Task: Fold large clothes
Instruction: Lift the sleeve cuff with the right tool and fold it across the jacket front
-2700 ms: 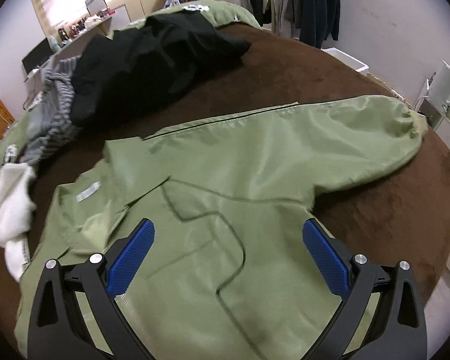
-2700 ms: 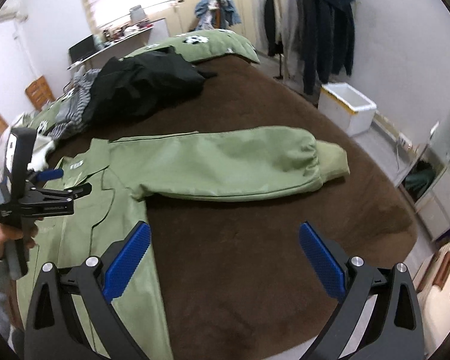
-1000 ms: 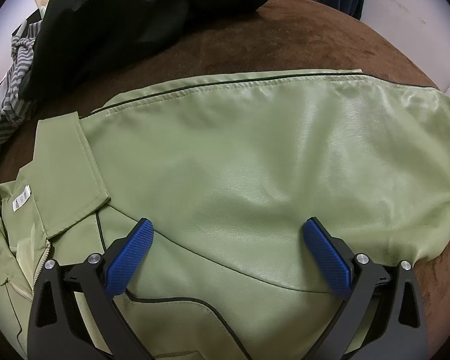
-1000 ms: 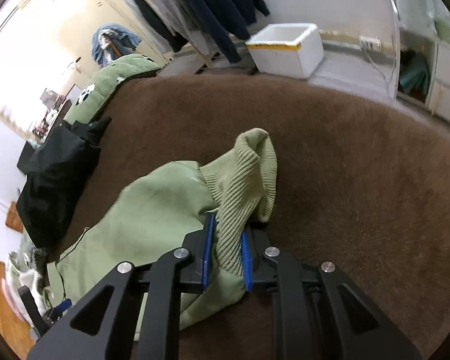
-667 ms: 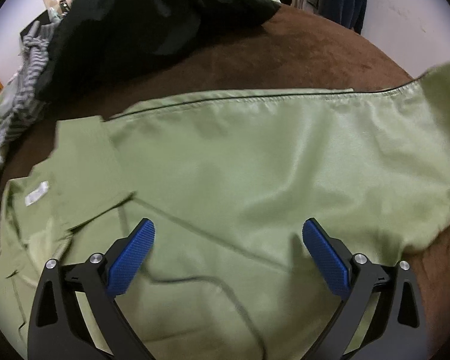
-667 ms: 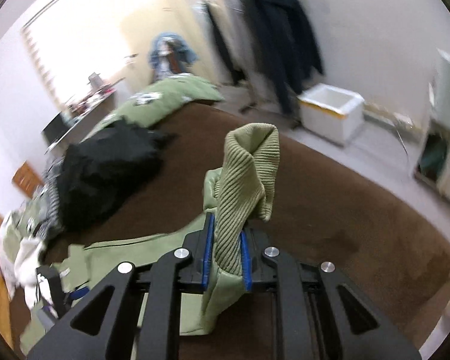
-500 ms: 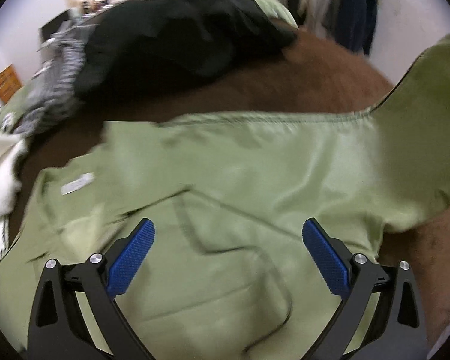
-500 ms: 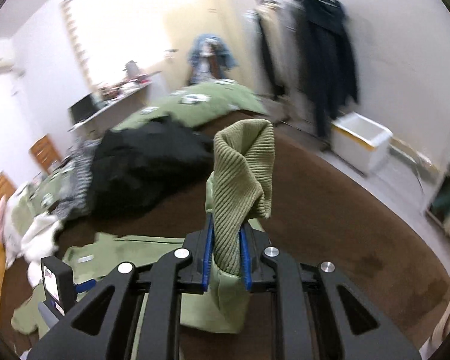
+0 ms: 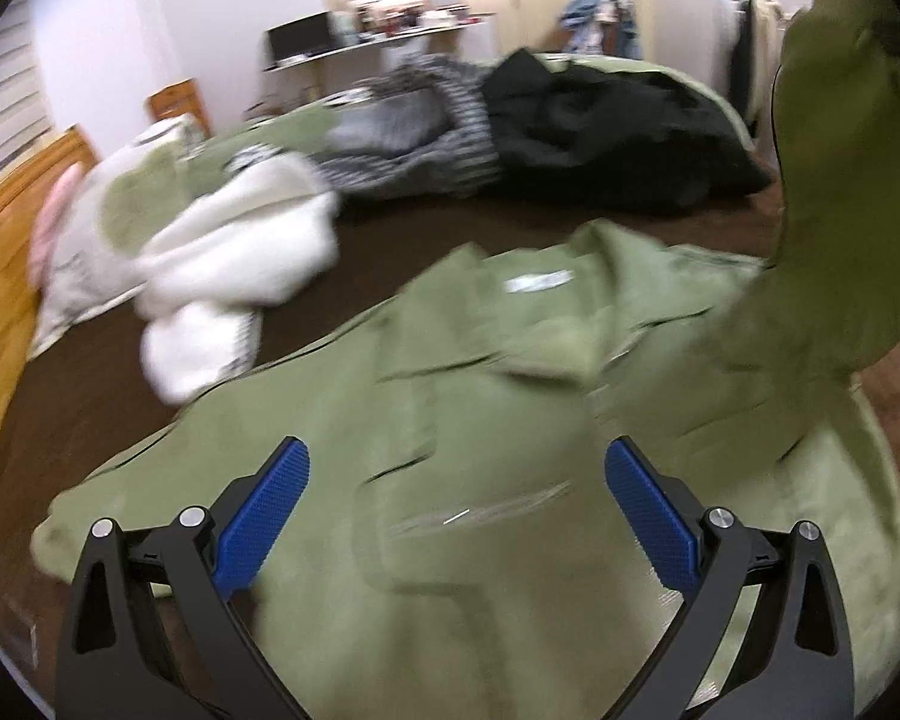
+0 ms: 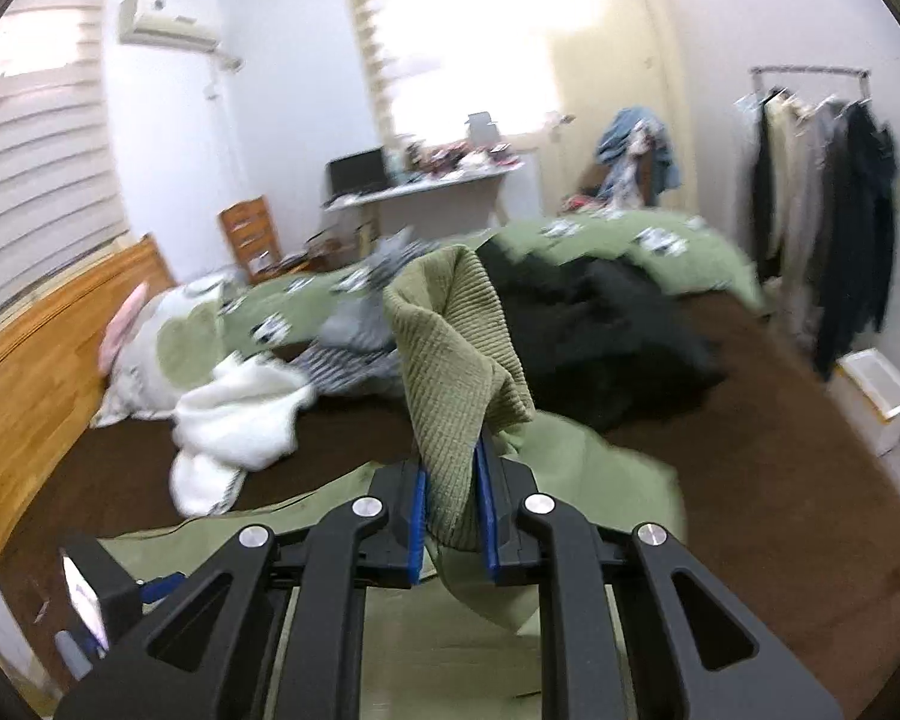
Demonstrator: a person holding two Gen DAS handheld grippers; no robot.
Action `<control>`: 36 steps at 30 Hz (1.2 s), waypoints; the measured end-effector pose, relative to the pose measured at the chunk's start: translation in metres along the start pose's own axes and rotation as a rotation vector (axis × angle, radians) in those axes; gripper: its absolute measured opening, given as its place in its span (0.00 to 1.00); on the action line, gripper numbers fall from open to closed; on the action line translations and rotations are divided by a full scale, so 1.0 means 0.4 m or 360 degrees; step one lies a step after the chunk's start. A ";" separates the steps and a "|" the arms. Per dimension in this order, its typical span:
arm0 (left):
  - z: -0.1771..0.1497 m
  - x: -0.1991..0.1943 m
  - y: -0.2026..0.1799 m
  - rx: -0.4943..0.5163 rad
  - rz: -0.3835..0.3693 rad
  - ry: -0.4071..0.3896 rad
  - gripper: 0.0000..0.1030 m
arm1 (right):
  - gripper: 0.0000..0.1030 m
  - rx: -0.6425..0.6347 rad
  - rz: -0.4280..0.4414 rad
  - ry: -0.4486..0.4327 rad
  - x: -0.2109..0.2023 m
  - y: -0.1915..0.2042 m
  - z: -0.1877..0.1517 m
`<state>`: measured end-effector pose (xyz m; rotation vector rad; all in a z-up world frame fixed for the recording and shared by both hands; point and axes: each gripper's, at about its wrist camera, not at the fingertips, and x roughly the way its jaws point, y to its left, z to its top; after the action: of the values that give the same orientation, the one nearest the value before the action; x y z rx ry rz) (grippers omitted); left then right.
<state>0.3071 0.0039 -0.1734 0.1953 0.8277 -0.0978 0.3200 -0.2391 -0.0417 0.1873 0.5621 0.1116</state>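
Your right gripper (image 10: pixel 453 510) is clamped on the ribbed cuff (image 10: pixel 456 360) of the green jacket (image 9: pixel 480 480). The knit sticks up between the blue pads (image 10: pixel 417 510), and the jaws have just been closing a touch tighter on it. The sleeve (image 9: pixel 828 180) hangs from that grip, lifted off the bed and dangling up at the far right of your left gripper's view.

Your left gripper (image 9: pixel 456 504) is wide open with nothing in it, hovering over the jacket body, which lies spread flat right under and ahead of it on the brown blanket (image 9: pixel 390 240). The collar with its white tag (image 9: pixel 537 282) sits just past the fingertips.

Further out from both grippers: a white fluffy garment (image 9: pixel 234 276) ahead on the left, then a striped piece (image 9: pixel 414 138) and a black pile (image 9: pixel 612 138) beyond. It's all a bit motion-blurred.
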 end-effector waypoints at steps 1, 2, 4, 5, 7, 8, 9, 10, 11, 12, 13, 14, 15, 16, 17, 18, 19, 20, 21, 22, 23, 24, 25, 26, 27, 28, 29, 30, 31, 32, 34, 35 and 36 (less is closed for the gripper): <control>-0.017 -0.004 0.033 -0.0015 0.0023 -0.0003 0.94 | 0.14 -0.0013 0.0007 0.0041 0.039 0.036 -0.029; -0.036 -0.011 0.061 -0.0031 0.0038 -0.0017 0.94 | 0.14 -0.0030 0.0015 0.0090 0.080 0.071 -0.057; -0.078 -0.013 0.120 -0.0063 0.0078 -0.0008 0.94 | 0.14 -0.0064 0.0018 0.0214 0.173 0.141 -0.144; -0.090 -0.004 0.142 -0.0077 0.0090 0.0012 0.94 | 0.14 -0.0085 0.0017 0.0274 0.213 0.169 -0.185; -0.132 0.012 0.186 -0.0124 0.0105 0.0056 0.94 | 0.14 -0.0099 0.0017 0.0440 0.297 0.211 -0.290; -0.145 0.013 0.195 -0.0136 0.0108 0.0066 0.94 | 0.14 -0.0106 0.0005 0.0528 0.343 0.225 -0.346; -0.165 0.019 0.213 -0.0155 0.0107 0.0082 0.94 | 0.14 -0.0108 -0.0004 0.0570 0.365 0.235 -0.379; -0.179 0.025 0.224 -0.0171 0.0107 0.0091 0.94 | 0.14 -0.0111 -0.0010 0.0621 0.390 0.244 -0.415; -0.191 0.028 0.233 -0.0181 0.0106 0.0096 0.94 | 0.14 -0.0106 -0.0013 0.0665 0.412 0.247 -0.445; -0.204 0.033 0.240 -0.0196 0.0100 0.0105 0.94 | 0.14 -0.0076 -0.0018 0.0719 0.435 0.241 -0.478; -0.215 0.035 0.244 -0.0205 0.0098 0.0112 0.94 | 0.14 -0.0043 -0.0013 0.0729 0.445 0.236 -0.497; -0.224 0.038 0.248 -0.0212 0.0098 0.0120 0.94 | 0.14 -0.0027 -0.0012 0.0719 0.442 0.233 -0.502; -0.232 0.042 0.250 -0.0215 0.0097 0.0130 0.94 | 0.14 -0.0016 -0.0016 0.0707 0.440 0.237 -0.499; -0.241 0.043 0.253 -0.0213 0.0095 0.0136 0.94 | 0.14 -0.0006 -0.0012 0.0709 0.436 0.237 -0.499; -0.246 0.045 0.254 -0.0210 0.0096 0.0140 0.94 | 0.14 0.0000 -0.0009 0.0715 0.437 0.237 -0.498; -0.249 0.049 0.255 -0.0204 0.0097 0.0146 0.94 | 0.14 -0.0006 -0.0008 0.0720 0.440 0.237 -0.498; -0.250 0.052 0.255 -0.0198 0.0102 0.0155 0.94 | 0.14 -0.0019 -0.0009 0.0723 0.443 0.237 -0.496; -0.251 0.051 0.255 -0.0197 0.0109 0.0158 0.94 | 0.14 -0.0043 -0.0012 0.0731 0.442 0.244 -0.494; -0.248 0.046 0.256 -0.0202 0.0110 0.0154 0.94 | 0.15 -0.0060 -0.0010 0.0735 0.439 0.239 -0.496; -0.245 0.040 0.257 -0.0209 0.0109 0.0148 0.94 | 0.18 -0.0068 -0.0004 0.0733 0.434 0.239 -0.491; -0.242 0.033 0.258 -0.0219 0.0105 0.0142 0.94 | 0.24 -0.0079 0.0006 0.0724 0.428 0.243 -0.485; -0.237 0.023 0.261 -0.0233 0.0099 0.0134 0.94 | 0.29 -0.0085 0.0027 0.0692 0.410 0.247 -0.472; -0.230 0.011 0.261 -0.0251 0.0088 0.0128 0.94 | 0.42 -0.0102 0.0036 0.0654 0.391 0.253 -0.462; -0.225 0.005 0.260 -0.0255 0.0080 0.0125 0.94 | 0.56 -0.0129 0.0037 0.0613 0.370 0.259 -0.448; -0.215 -0.009 0.257 -0.0249 0.0078 0.0114 0.94 | 0.60 -0.0155 0.0055 0.0551 0.339 0.263 -0.426; -0.208 -0.019 0.252 -0.0239 0.0082 0.0104 0.94 | 0.63 -0.0163 0.0079 0.0506 0.311 0.260 -0.402; -0.201 -0.028 0.248 -0.0229 0.0081 0.0093 0.94 | 0.63 -0.0161 0.0095 0.0482 0.294 0.255 -0.384; -0.189 -0.043 0.241 -0.0218 0.0071 0.0071 0.94 | 0.63 -0.0151 0.0113 0.0448 0.269 0.240 -0.352; -0.178 -0.054 0.236 -0.0219 0.0048 0.0049 0.94 | 0.63 -0.0142 0.0119 0.0425 0.250 0.225 -0.328; -0.168 -0.065 0.230 -0.0228 0.0015 0.0027 0.94 | 0.63 -0.0139 0.0113 0.0401 0.234 0.207 -0.305; -0.139 -0.089 0.209 -0.0251 -0.0043 -0.0015 0.94 | 0.64 -0.0150 0.0073 0.0350 0.201 0.156 -0.256; -0.129 -0.094 0.199 -0.0255 -0.0057 -0.0026 0.94 | 0.66 -0.0153 0.0044 0.0334 0.190 0.130 -0.238; -0.115 -0.099 0.182 -0.0259 -0.0083 -0.0040 0.94 | 0.67 -0.0140 0.0014 0.0330 0.181 0.090 -0.221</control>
<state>0.2590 0.0850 -0.1646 0.0192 0.8120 -0.0811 0.3311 -0.1800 -0.1451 0.0928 0.7615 0.1653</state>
